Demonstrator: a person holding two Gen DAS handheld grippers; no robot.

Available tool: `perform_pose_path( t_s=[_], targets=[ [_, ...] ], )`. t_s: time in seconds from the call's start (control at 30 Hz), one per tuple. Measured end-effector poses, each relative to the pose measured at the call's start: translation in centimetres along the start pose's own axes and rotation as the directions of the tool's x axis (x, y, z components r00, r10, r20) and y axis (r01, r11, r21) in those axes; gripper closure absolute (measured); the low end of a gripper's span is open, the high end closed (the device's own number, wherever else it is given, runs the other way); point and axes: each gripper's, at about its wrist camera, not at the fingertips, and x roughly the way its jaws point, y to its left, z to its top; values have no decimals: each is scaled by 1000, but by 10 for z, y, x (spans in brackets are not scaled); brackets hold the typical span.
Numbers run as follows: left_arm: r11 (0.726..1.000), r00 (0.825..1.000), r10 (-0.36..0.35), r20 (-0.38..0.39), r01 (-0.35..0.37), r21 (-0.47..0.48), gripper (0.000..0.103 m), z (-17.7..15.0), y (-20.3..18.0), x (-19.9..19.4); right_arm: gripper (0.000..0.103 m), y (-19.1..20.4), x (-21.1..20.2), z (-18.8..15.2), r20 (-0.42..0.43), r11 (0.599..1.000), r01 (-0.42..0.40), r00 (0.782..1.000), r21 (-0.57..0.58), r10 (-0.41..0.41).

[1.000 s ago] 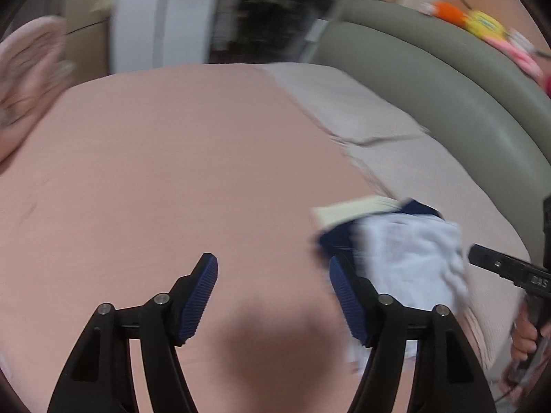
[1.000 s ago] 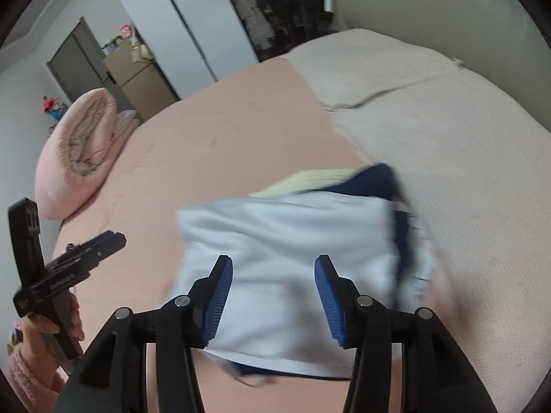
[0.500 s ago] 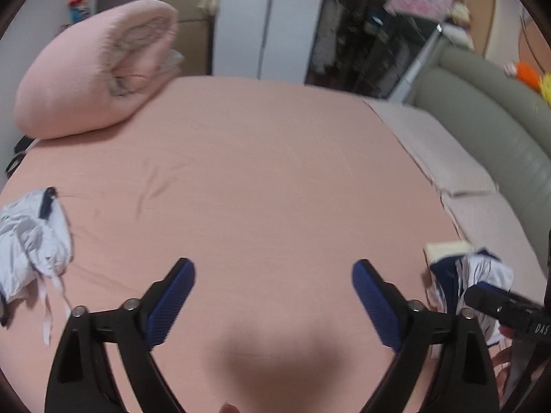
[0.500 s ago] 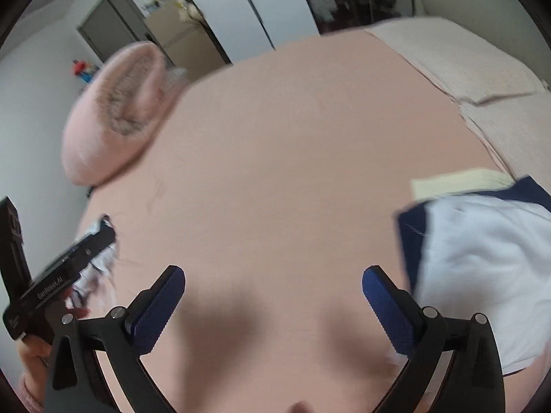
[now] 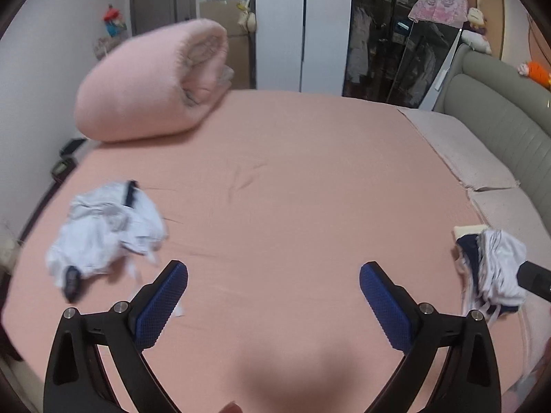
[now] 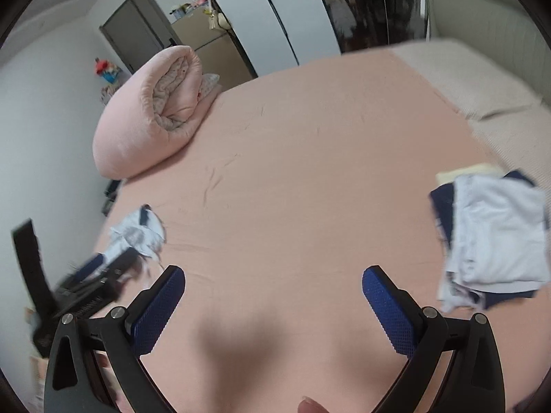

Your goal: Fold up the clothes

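While both are hovering over bare pink sheet (image 5: 292,179), left gripper (image 5: 273,296) and right gripper (image 6: 273,297) are gaping wide, jaws having just been opening, nothing between them. Folded stack (image 6: 496,237) is sitting at the bed's right edge; crumpled white garment (image 5: 106,230) is lying well apart at left, near rolled pink duvet (image 5: 148,86).

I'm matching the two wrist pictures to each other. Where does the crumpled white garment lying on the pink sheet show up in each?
Left wrist view: the crumpled white garment lies at left of centre, just above the left finger.
Right wrist view: the same garment sits at the left edge, partly behind the left gripper.
Shared landmark: the rolled pink duvet at the bed's far-left corner.
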Motion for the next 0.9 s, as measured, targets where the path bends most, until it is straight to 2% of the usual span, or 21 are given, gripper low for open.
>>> perform_pose_path(
  t_s=[0.07, 0.13, 0.3, 0.63, 0.9],
  targets=[
    [1000, 1000, 7, 19, -7, 24, 1, -6, 5, -19, 0, 9, -14, -12, -3, 1000, -12, 1000, -9, 12],
    [1000, 1000, -22, 12, 22, 1, 1, -11, 9, -37, 0, 15, -29, -24, 2, 999, -30, 1000, -16, 30],
    [999, 998, -46, 49, 46, 1, 1, -27, 9, -76, 0, 30, -61, -52, 33, 998, -18, 999, -64, 20],
    [991, 991, -118, 59, 121, -55, 1, -80, 11, -135, 0, 40, -119, -124, 111, 996, 40, 993, -85, -30],
    [994, 993, -92, 68, 95, -56, 1, -124, 13, -172, 0, 50, -149, -182, 135, 987, 108, 987, -122, -91]
  ],
)
